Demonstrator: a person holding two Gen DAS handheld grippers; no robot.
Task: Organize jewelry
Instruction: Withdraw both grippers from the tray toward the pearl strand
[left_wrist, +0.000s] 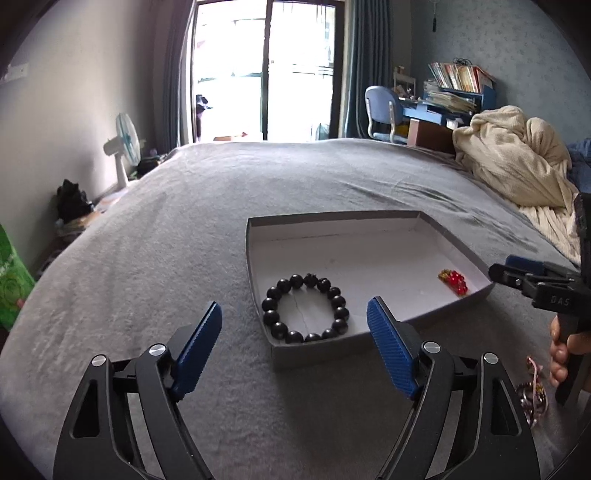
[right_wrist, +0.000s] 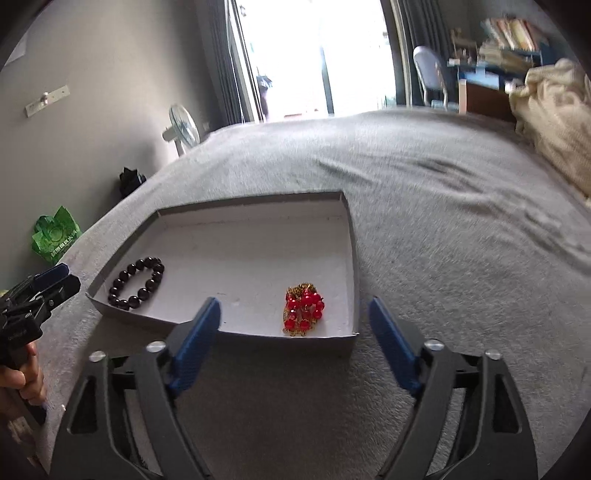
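A shallow grey box (left_wrist: 369, 236) with a white floor lies on the grey bed. A black bead bracelet (left_wrist: 305, 308) lies in its near left corner. A red and gold bead piece (left_wrist: 453, 282) lies at its near right side. My left gripper (left_wrist: 295, 321) is open and empty, just in front of the bracelet. In the right wrist view the box (right_wrist: 258, 206), the bracelet (right_wrist: 136, 282) and the red piece (right_wrist: 303, 309) show. My right gripper (right_wrist: 295, 314) is open and empty, just short of the box's near wall. More jewelry (left_wrist: 532, 395) lies on the bed at the right.
A cream blanket (left_wrist: 517, 162) is heaped at the bed's far right. A fan (left_wrist: 123, 147) and a green bag (left_wrist: 11, 273) stand beside the bed on the left. A desk with books (left_wrist: 450, 96) stands behind.
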